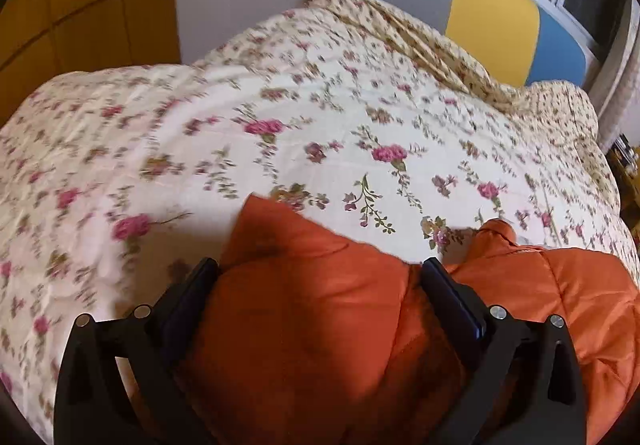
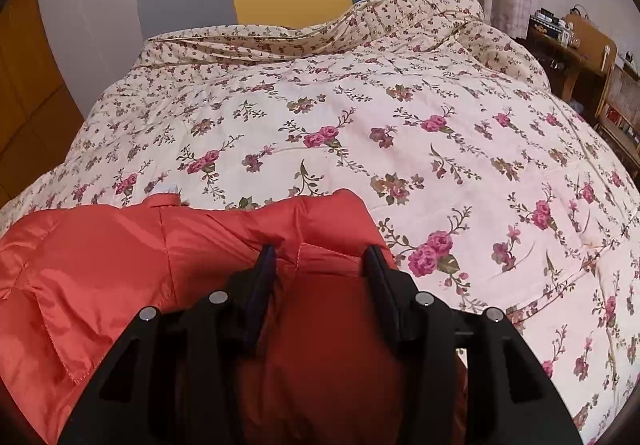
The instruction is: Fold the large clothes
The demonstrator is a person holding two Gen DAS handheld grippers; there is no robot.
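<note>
Padded fabric of the orange quilted nylon jacket point(image 1: 304, 309) is being straddled by the parted fingers of the left gripper point(image 1: 320, 277) and the right gripper point(image 2: 320, 257); a firm pinch cannot be confirmed. The jacket is lying bunched at the near edge of the floral-quilted bed point(image 2: 360, 117). No finished fold is showing; folding appears barely begun.

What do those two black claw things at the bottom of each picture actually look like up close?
Both the left gripper and the right gripper are matte black plastic: two flat, angular fingers with slotted cut-outs, round silver bolt heads on top, and dark bluish pads on the inner faces. No cables, markings or sleeves show.
</note>
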